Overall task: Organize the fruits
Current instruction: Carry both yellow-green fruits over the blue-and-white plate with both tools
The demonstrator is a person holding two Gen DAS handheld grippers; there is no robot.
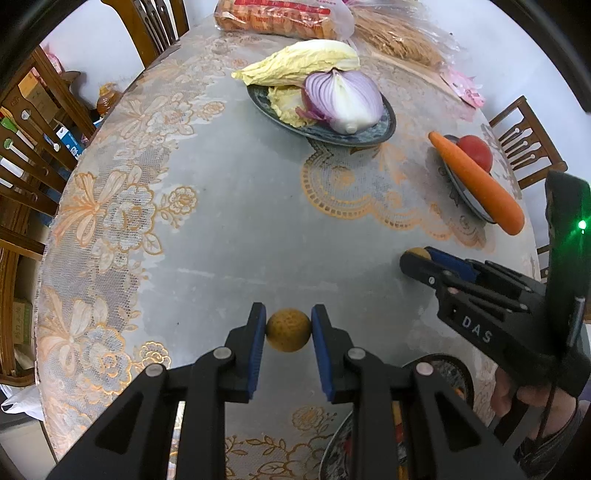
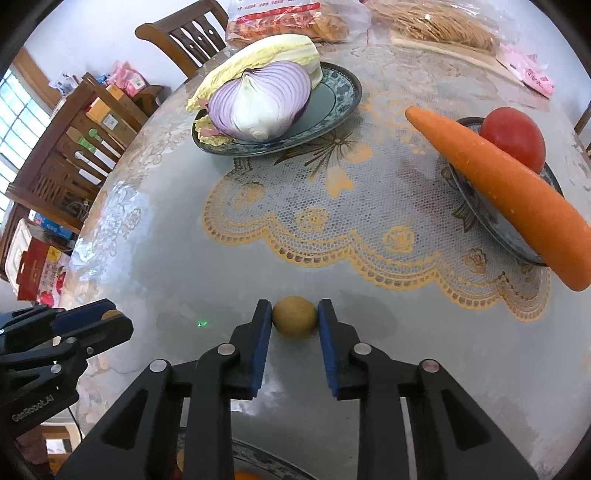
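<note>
Two small round brown fruits are clamped just above the tablecloth (image 2: 147, 280), one (image 1: 288, 329) in the left gripper (image 1: 288, 321) and one (image 2: 295, 316) in the right gripper (image 2: 295, 317). Both fruits are held only at the tips of the pads, so I judge either can roll out if a hand tilts or moves fast. Near the way stand the plate (image 2: 343, 92) with the onion (image 2: 258, 107) and cabbage (image 2: 258, 59), and the plate (image 2: 495, 218) with the carrot (image 2: 509, 188) and tomato (image 2: 513, 136).

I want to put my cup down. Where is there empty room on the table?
The middle is bare, between the onion plate, the carrot plate and the two grippers. The left side by the chairs is free too. The far edge is crowded with food bags.
</note>
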